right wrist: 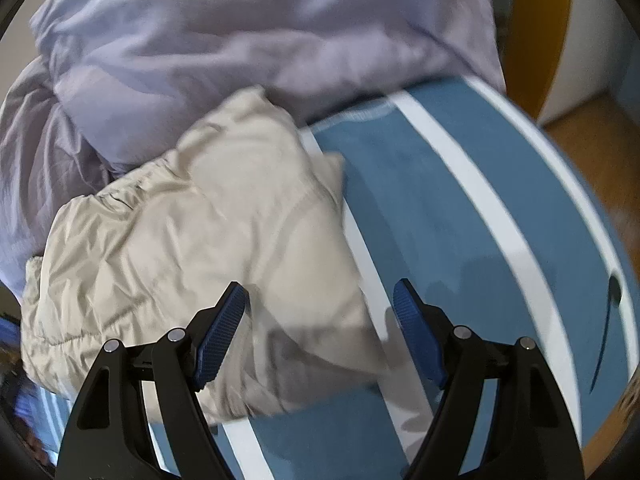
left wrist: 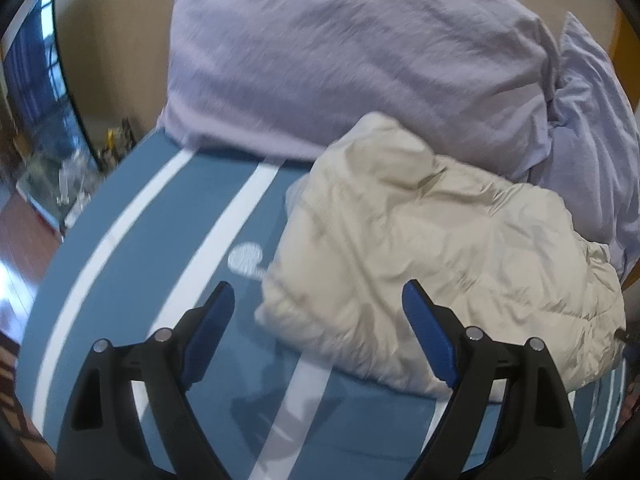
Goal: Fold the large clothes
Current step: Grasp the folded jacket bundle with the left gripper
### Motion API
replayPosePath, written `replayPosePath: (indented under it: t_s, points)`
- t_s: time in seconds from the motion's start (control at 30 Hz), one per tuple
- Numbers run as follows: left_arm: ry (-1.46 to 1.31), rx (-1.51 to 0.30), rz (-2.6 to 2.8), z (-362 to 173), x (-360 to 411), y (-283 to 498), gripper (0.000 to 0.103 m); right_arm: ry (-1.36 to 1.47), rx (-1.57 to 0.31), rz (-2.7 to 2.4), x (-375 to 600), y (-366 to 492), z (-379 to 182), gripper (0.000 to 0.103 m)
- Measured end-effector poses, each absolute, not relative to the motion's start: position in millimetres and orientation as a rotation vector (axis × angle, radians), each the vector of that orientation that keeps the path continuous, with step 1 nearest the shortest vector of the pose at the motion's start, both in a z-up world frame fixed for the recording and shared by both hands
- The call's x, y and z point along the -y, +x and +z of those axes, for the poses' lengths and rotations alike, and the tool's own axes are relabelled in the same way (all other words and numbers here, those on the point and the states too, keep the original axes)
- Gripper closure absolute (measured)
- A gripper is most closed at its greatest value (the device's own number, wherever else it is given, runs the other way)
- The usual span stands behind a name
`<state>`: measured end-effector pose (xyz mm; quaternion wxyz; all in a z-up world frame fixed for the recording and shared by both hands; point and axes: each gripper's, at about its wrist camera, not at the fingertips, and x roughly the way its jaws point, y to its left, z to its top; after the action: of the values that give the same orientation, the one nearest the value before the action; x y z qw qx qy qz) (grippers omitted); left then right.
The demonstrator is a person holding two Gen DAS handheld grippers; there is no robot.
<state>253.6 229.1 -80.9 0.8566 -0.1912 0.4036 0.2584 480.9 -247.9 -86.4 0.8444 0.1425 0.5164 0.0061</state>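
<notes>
A: How do the tools stand?

B: The left gripper [left wrist: 318, 300] is spread wide with nothing between its blue pads [left wrist: 212, 332]. The right gripper [right wrist: 320, 300] is just as wide, also empty.

A: And the garment?

B: The cream padded jacket [left wrist: 436, 252] lies crumpled on the blue striped sheet [left wrist: 168, 264], ahead and right of the left gripper, ahead and left of the right one. Beyond it, lilac bedding [left wrist: 344, 56].
</notes>
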Motion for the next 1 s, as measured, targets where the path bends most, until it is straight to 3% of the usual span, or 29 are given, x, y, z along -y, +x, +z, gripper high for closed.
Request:
replayPosePath:
  t_s: [0.5,0.53,0.63,0.7,1.0]
  points:
    - [-0.657,-0.92,0.538,-121,-248,265,0.018,0.55,-1.168,0.049,257,461,-107,0.022]
    - [-0.672,-0.92,0.542,-124,-250,265,0.018,0.555,-1.164,0.051,257,460,-107,0.023]
    - [-0.712,-0.913,0.545,-128,-254,266,0.021,0.567,-1.144,0.073,254,457,-104,0.038]
    - [-0.734,-0.9,0.547,-129,-255,265,0.025,0.545,-1.13,0.075,250,456,-101,0.047]
    - [-0.775,-0.798,0.495,-118,-257,252,0.069,0.461,-1.065,0.102,239,442,-84,0.07]
